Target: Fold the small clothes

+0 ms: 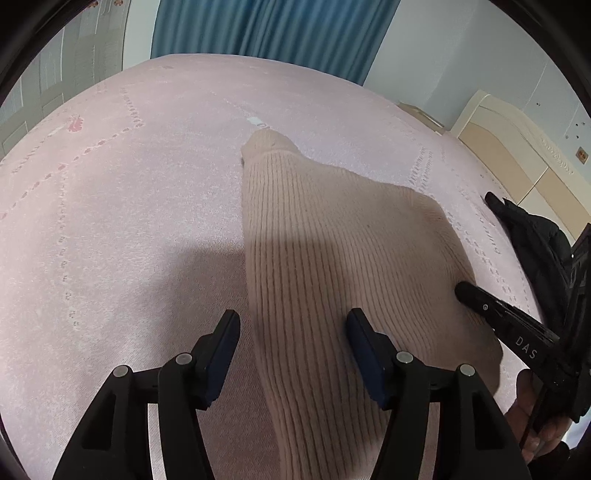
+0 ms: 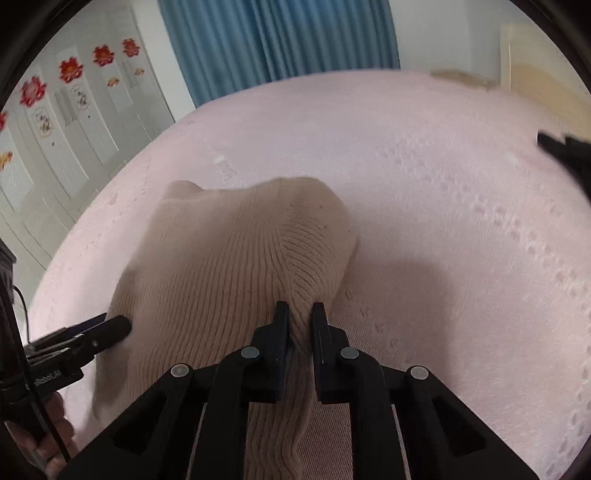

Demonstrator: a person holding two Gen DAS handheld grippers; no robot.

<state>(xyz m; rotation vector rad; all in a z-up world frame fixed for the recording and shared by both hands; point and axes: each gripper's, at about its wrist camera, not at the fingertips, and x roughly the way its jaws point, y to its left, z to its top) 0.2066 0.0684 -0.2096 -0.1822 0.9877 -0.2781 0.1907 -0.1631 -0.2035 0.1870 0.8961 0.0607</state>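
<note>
A beige ribbed knit garment point(image 1: 325, 251) lies on the pink bedspread point(image 1: 129, 221). My left gripper point(image 1: 291, 325) is open just above its left edge, with one finger over the bedspread and one over the knit. My right gripper point(image 2: 300, 314) is shut on a bunched fold of the garment point(image 2: 229, 266), which puckers toward its fingers. The right gripper also shows in the left wrist view point(image 1: 469, 291) at the garment's right side. The left gripper shows in the right wrist view point(image 2: 118, 326) at the garment's left edge.
A black garment point(image 1: 532, 236) lies at the bed's right side, also seen in the right wrist view point(image 2: 565, 151). Blue curtains point(image 1: 269, 29) hang beyond the bed. A cream headboard point(image 1: 517, 147) is to the right, white wardrobe doors point(image 2: 55, 122) to the left.
</note>
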